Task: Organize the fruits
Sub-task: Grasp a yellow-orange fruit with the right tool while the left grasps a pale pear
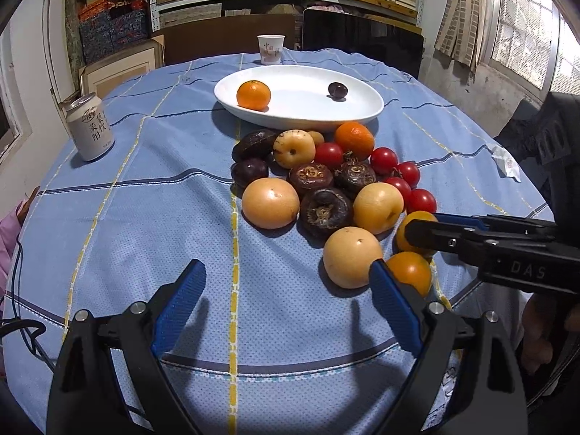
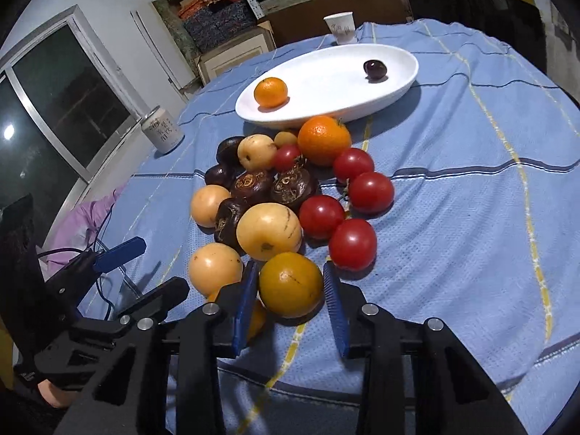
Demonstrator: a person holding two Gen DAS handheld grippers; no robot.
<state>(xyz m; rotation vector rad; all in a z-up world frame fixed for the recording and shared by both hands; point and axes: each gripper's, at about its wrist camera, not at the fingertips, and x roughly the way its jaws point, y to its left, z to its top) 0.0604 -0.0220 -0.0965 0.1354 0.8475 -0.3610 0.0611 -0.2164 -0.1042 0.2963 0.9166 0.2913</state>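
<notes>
Your right tongs (image 2: 290,291) seem closed on the firm, smooth yellow-orange fruit (image 2: 290,284) at its widest girth, so squeeze lightly; your left tongs (image 1: 286,286) hang open, empty.

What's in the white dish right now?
The white oval dish holds two fruits, set apart: a small orange toward the left end and one dark round fruit, maybe a plum or a cherry, toward the right. The dish's near wall hides only a strip of its floor.
</notes>
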